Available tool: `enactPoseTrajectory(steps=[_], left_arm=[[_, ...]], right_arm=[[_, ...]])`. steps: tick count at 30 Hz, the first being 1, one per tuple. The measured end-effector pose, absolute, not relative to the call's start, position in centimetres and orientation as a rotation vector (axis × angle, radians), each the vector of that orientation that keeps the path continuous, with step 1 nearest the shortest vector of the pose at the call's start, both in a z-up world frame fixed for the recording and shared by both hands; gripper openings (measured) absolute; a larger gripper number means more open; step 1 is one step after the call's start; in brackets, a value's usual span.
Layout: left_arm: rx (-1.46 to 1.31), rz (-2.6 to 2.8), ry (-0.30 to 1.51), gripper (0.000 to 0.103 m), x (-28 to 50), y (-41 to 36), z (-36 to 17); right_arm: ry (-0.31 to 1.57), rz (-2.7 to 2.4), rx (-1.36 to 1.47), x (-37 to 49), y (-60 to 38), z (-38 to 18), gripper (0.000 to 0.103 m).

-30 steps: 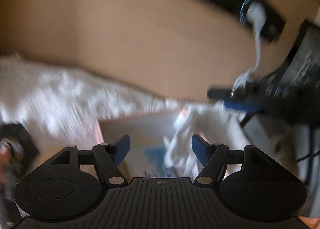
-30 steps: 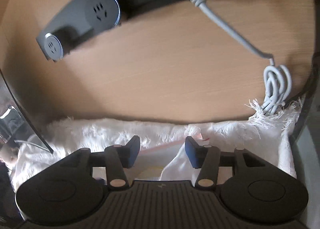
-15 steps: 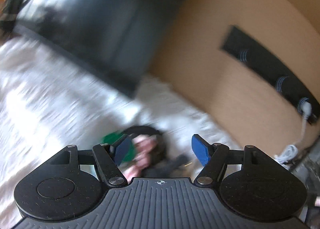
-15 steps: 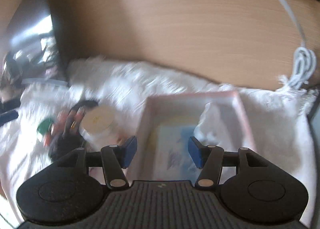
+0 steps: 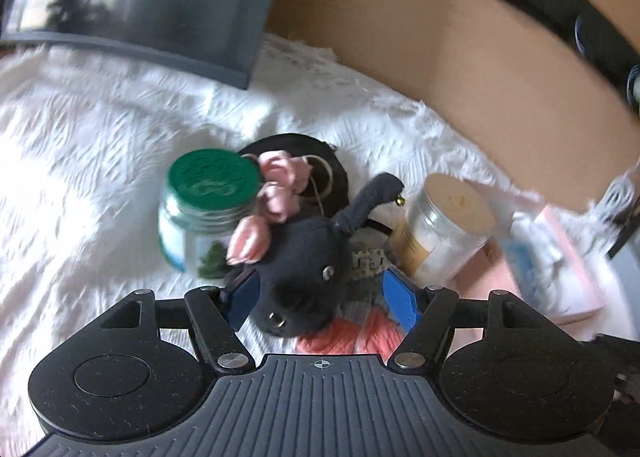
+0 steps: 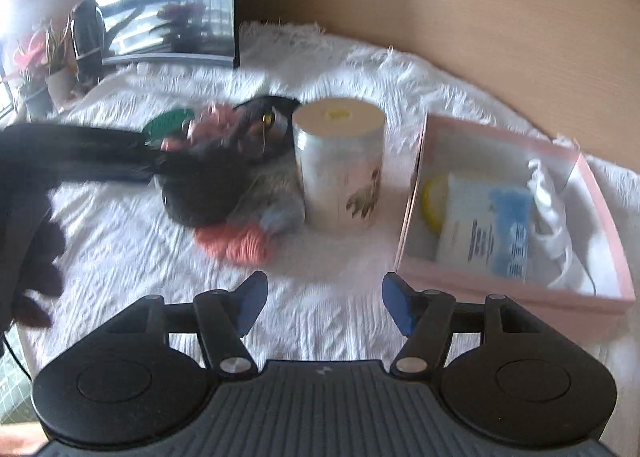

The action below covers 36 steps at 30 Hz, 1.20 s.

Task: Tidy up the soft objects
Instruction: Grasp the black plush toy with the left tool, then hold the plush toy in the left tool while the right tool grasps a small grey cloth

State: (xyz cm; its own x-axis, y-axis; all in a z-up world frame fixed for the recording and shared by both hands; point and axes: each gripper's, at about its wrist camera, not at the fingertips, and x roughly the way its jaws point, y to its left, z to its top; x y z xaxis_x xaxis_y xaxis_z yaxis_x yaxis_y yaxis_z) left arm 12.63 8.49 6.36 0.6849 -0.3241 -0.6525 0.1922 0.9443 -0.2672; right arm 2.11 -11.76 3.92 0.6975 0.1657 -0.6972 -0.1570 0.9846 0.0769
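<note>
Now we have swung from the pink box (image 6: 516, 289) to the black plush toy (image 5: 304, 257) on the white cloth (image 5: 92, 145): left gripper (image 5: 320, 297) apart around it, unclamped, right gripper (image 6: 322, 303) empty, opening.

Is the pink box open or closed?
Open. The pink box has no lid on it; a white packet and white cloth show inside.
</note>
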Motion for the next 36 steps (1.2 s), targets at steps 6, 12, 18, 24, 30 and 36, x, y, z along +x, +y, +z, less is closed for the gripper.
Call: enactPoseTrajectory(steps=[6, 12, 18, 24, 30, 36], left_arm=[[-0.074, -0.204, 0.776, 0.082, 14.0, 5.9, 5.3], [-0.052, -0.163, 0.804, 0.082, 15.0, 5.9, 4.7], [-0.091, -0.161, 0.82, 0.076, 15.5, 6.8, 4.5], [-0.113, -0.199, 0.829, 0.069, 14.0, 8.1, 5.1], [-0.128, -0.252, 0.827, 0.067, 10.3, 9.7, 6.4], [-0.138, -0.26, 0.86, 0.064, 7.3, 11.9, 6.6]], right_arm=[[0.804, 0.174, -0.021, 1.2, -11.8, 2.6, 0.064], [0.836, 0.187, 0.009, 1.9, -12.1, 1.7, 0.064], [0.862, 0.223, -0.01, 2.1, -11.4, 0.8, 0.064], [0.875, 0.248, -0.027, 2.4, -10.8, 0.5, 0.064], [0.881, 0.264, -0.05, 2.4, -10.2, 0.4, 0.064], [0.885, 0.288, -0.091, 2.2, -9.0, 0.2, 0.064]])
